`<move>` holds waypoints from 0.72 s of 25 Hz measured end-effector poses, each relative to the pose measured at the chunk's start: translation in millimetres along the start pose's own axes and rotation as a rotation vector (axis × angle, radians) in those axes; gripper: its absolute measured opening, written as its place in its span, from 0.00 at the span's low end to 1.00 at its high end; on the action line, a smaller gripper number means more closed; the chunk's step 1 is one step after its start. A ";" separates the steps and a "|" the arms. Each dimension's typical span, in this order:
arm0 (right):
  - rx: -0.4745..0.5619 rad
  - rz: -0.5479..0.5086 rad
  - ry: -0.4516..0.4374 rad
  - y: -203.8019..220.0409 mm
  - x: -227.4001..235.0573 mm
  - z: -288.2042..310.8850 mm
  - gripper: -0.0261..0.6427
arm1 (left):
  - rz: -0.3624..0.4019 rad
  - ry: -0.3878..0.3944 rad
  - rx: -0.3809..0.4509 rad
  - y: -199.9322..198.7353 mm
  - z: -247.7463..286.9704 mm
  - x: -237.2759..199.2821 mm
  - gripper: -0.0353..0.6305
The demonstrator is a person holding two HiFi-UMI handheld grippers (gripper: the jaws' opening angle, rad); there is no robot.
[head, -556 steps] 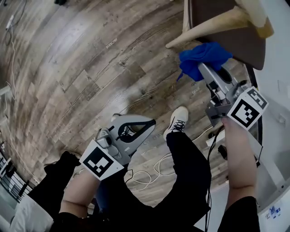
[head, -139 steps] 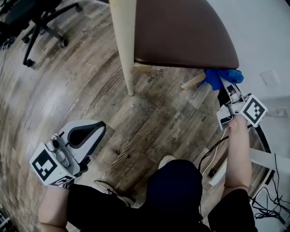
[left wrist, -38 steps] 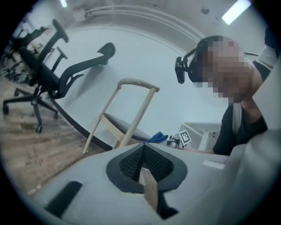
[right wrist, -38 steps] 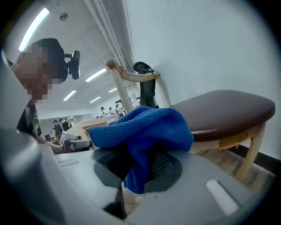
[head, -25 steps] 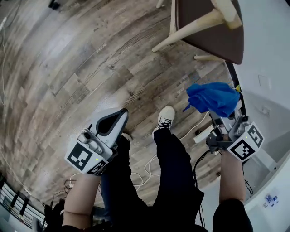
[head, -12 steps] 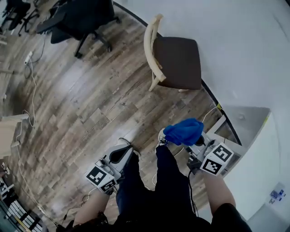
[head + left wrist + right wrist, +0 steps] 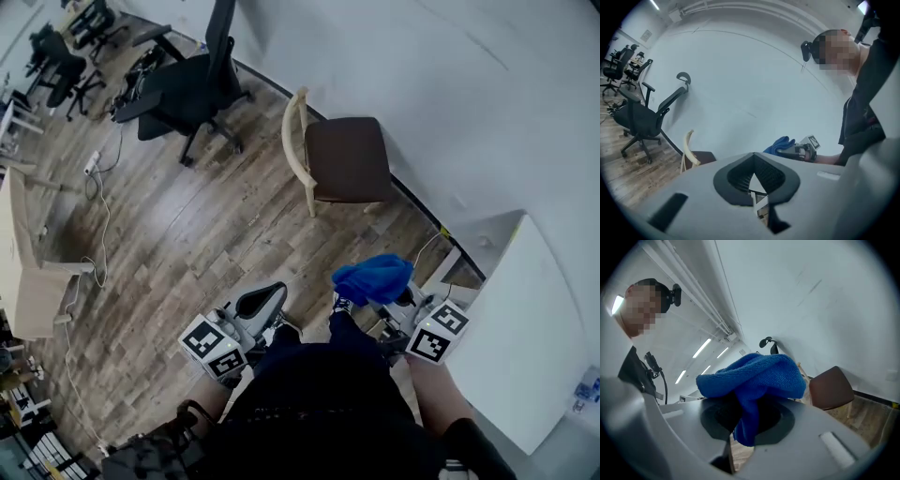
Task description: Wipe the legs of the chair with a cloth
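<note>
The right gripper is clamped on a blue cloth: a fold hangs down between the jaws while the rest bunches over their tips (in the head view it hides them). The left gripper has its jaws together with nothing between them, and sits at about 9 o'clock of the right one, on the other side of the person's legs. Both are held up well clear of the floor. The chair, with a brown seat and pale wooden frame, stands upright at 12 o'clock from the person, beside the wall and well apart from the cloth. Two of its legs show below the seat; nothing touches them. A black office chair stands at about 10 o'clock of the wooden chair. A white table lies at 3 o'clock of the right gripper, and a wooden desk shows at the frame's left edge.
</note>
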State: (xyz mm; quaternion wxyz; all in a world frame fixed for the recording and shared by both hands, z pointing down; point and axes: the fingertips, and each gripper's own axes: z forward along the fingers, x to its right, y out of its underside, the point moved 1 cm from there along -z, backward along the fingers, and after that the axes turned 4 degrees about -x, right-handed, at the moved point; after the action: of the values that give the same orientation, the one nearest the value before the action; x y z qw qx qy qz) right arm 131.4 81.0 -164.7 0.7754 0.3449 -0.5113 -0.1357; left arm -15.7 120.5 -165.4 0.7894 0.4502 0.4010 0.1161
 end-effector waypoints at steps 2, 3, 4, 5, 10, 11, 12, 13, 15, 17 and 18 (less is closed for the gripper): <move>0.010 -0.005 -0.021 -3.5 -8.3 -12.0 0.14 | 0.015 0.009 0.010 -8.0 5.6 18.5 0.05; 0.011 -0.010 -0.033 -3.9 -13.3 -17.7 0.14 | 0.021 0.011 0.016 -10.4 7.6 27.0 0.05; 0.008 -0.014 -0.044 -3.2 -18.5 -23.5 0.14 | 0.023 0.010 0.023 -11.5 8.9 35.1 0.05; 0.004 -0.016 -0.054 -2.3 -22.9 -28.7 0.14 | 0.021 0.009 0.030 -12.1 10.1 42.2 0.05; -0.049 -0.022 -0.086 2.9 -25.6 -34.2 0.14 | 0.009 0.001 0.055 -11.3 19.9 54.1 0.05; -0.054 -0.024 -0.089 3.5 -24.9 -33.5 0.14 | -0.001 -0.001 0.060 -10.1 21.1 53.4 0.05; -0.054 -0.025 -0.090 3.9 -24.8 -33.1 0.14 | -0.013 -0.001 0.065 -8.5 22.0 52.7 0.05; -0.049 -0.023 -0.090 4.2 -25.3 -33.1 0.14 | -0.022 0.002 0.067 -6.5 22.3 52.7 0.05; -0.032 -0.016 -0.089 5.9 -30.2 -33.3 0.14 | -0.023 0.015 0.059 -2.3 19.4 55.4 0.05; -0.013 -0.009 -0.086 9.9 -40.2 -32.9 0.14 | -0.006 0.033 0.042 0.5 10.4 59.7 0.05; -0.003 -0.006 -0.082 13.1 -46.5 -32.4 0.14 | 0.002 0.042 0.036 1.4 3.9 61.5 0.05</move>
State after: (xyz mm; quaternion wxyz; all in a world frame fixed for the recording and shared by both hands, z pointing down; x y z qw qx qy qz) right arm 137.8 129.4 -196.1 0.7540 0.3394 -0.5413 -0.1528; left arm 27.5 152.4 -195.7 0.7726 0.4620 0.4190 0.1191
